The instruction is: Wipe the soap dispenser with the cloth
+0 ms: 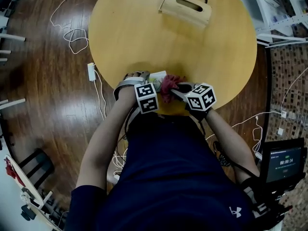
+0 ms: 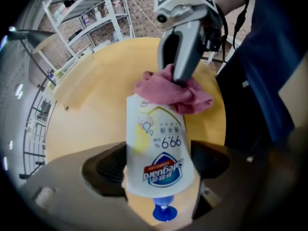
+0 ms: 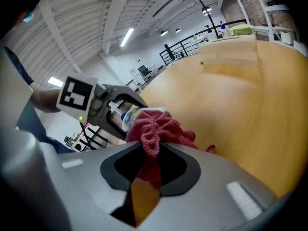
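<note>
red cloth (image 3: 161, 129) is bunching in your right tongs (image 3: 150, 166), which are clamping it and pressing it on the dispenser (image 2: 156, 138). your left tongs (image 2: 159, 170) are gripping that dispenser at the desk's (image 1: 134, 32) near edge, likely steadying it for wiping.

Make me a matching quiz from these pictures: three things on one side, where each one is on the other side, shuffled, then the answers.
Things
1. soap dispenser
2. pink cloth
3. wooden box

Places
A. lying at the far side of the round table
B. clamped between the jaws of the left gripper
C. pinched in the right gripper

Pairs: 1-B, 2-C, 3-A
</note>
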Available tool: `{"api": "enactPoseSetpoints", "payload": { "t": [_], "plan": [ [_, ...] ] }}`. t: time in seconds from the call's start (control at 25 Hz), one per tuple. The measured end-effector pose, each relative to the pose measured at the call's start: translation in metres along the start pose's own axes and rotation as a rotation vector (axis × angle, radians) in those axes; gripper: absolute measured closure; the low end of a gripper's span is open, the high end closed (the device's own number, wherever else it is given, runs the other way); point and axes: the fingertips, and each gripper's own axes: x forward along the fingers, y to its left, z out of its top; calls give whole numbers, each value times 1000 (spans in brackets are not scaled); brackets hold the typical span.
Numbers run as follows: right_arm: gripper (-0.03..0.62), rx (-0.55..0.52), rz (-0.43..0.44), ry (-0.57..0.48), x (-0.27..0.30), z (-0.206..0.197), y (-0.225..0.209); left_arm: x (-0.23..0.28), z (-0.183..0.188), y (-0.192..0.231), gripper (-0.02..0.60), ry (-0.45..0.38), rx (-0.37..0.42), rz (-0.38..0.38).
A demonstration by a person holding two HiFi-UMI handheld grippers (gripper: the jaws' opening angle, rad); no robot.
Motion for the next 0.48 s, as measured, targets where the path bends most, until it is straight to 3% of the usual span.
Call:
{"api": "enactPoseSetpoints", "payload": {
  "t": [0.12,0.36,0.48],
  "plan": [
    [508,4,1,6,-4,-8,0,3,3,2,164,-3,-4,-13],
    [508,59,-62,-102,11,56,-44,9,8,1,158,10,-12,-27],
    [508,112,-55,-108,11,42,-48,17,14,-12,156,16,-15,-47]
  ]
}}
